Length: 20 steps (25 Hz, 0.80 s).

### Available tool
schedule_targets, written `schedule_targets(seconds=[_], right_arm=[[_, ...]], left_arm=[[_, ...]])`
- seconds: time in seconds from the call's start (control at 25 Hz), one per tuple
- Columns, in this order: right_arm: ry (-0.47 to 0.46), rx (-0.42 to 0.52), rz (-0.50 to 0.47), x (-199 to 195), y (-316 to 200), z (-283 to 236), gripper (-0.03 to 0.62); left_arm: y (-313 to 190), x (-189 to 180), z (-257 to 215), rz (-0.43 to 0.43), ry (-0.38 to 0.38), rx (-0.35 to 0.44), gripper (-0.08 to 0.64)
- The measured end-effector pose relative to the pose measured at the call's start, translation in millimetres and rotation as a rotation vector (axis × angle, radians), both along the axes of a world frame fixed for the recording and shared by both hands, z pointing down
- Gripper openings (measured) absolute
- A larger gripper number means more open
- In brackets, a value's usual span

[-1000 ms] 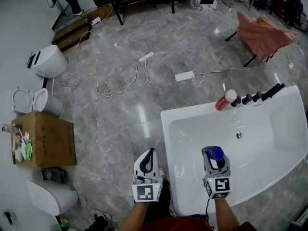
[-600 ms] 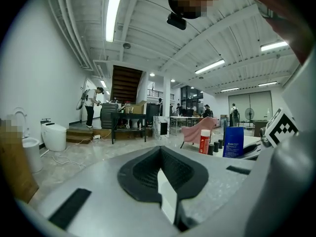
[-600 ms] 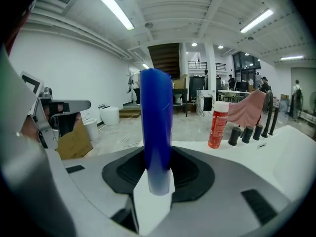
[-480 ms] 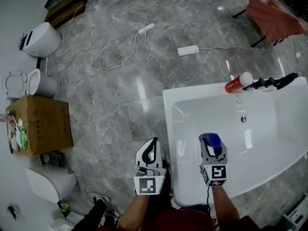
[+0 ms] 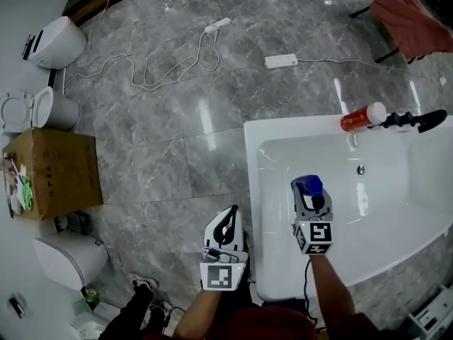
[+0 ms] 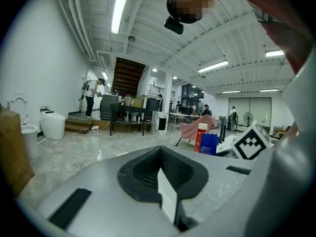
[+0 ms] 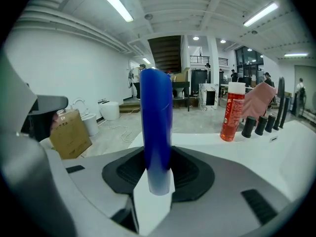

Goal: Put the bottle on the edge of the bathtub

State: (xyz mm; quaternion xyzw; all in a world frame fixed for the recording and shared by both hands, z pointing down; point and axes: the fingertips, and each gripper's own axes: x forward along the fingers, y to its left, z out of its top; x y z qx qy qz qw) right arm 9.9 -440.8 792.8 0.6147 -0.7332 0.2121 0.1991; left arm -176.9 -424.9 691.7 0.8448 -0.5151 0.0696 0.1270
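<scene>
A blue bottle (image 5: 309,184) stands upright between the jaws of my right gripper (image 5: 309,192), which is shut on it. It hangs over the near left part of the white bathtub (image 5: 252,190). In the right gripper view the blue bottle (image 7: 156,127) rises from the right gripper (image 7: 154,184), with the bathtub's rim (image 7: 202,140) beyond it. My left gripper (image 5: 226,223) is over the floor just left of the tub. Seen from the left gripper (image 6: 166,194) itself, the jaws are shut with nothing between them.
A red bottle with a white cap (image 5: 359,117) lies on the tub's far rim beside black taps (image 5: 414,120). A cardboard box (image 5: 49,172), toilets (image 5: 53,41), and cables with a power strip (image 5: 281,61) are on the grey floor.
Both grippers have sunk lower. The right one has carried the blue bottle down over the tub. The head view has tilted, so the tub and floor sit lower in the picture.
</scene>
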Motion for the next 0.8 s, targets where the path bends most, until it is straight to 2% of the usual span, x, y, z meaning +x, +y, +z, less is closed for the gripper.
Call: schedule_targets(seconds=[0.44,0.8], right_arm=[[0.016,0.055,-0.028,-10,-96,15,0.147],[0.067,0.104,-0.040,-14,-158,23,0.147]], left_arm=[[14,0,31,0.023,0.016,-0.076,0.005],[3,-8,47,0.019,-0.005,-0.090,0.005]])
